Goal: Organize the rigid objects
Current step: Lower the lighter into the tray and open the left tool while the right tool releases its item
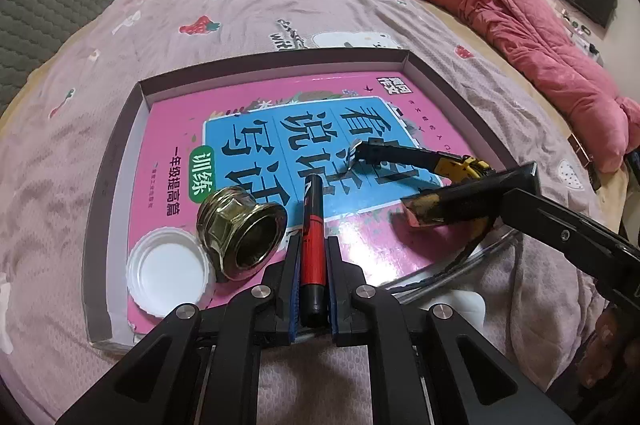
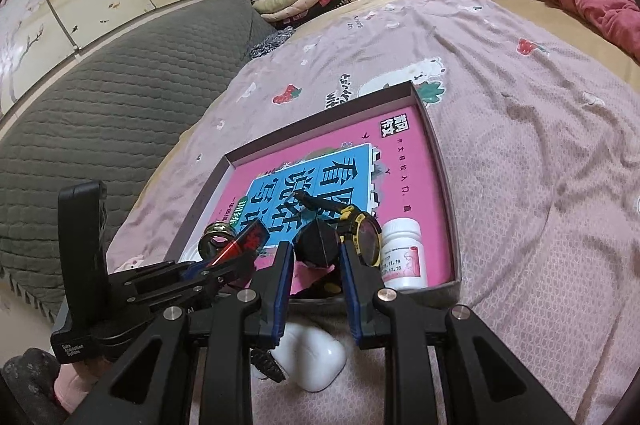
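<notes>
A shallow box tray (image 1: 276, 55) holding a pink book (image 1: 180, 121) lies on the bed. My left gripper (image 1: 313, 249) is shut on a red and black marker (image 1: 312, 225), held over the tray's near edge. A brass fitting (image 1: 240, 229) and a white lid (image 1: 168, 271) lie in the tray to its left. My right gripper (image 2: 316, 253) is shut on a black and yellow watch (image 2: 348, 229) by its black strap, above the tray; it also shows in the left wrist view (image 1: 452, 161). A white pill bottle (image 2: 402, 249) lies in the tray at the right.
A white earbud case (image 2: 316, 357) and a dark strap lie on the lilac bedspread (image 1: 240, 5) below my right gripper. A red quilt (image 1: 500, 9) is bunched at the far right, a grey padded headboard (image 2: 100, 105) at the left. Folded clothes sit by the window.
</notes>
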Available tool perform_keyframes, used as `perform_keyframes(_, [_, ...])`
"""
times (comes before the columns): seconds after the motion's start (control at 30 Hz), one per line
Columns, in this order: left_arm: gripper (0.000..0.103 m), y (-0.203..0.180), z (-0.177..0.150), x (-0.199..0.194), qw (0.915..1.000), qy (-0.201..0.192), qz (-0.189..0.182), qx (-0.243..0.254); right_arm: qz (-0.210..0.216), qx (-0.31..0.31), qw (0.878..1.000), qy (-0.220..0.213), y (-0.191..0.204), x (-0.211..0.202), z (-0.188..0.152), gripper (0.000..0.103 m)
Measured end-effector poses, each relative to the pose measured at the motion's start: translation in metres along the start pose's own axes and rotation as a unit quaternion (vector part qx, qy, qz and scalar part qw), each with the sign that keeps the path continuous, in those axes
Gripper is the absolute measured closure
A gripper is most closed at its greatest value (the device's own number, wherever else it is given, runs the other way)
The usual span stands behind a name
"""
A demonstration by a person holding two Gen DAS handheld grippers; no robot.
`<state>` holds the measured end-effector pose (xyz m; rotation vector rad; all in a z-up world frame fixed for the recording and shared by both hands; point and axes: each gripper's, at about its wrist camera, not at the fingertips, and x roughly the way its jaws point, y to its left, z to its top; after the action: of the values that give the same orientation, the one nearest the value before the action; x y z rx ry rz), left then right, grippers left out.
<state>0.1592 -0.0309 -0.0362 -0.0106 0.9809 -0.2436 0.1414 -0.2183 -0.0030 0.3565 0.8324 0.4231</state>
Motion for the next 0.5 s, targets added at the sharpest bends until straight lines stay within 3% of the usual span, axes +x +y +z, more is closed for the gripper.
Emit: perform_keyframes(0.5, [0.093, 0.0029, -0.0029, -0.0073, 1.0, -0.001, -0.001, -0.009, -0.006, -0.008, 1.0, -0.001, 0.0039, -0.0028, -0.0002, 0.079])
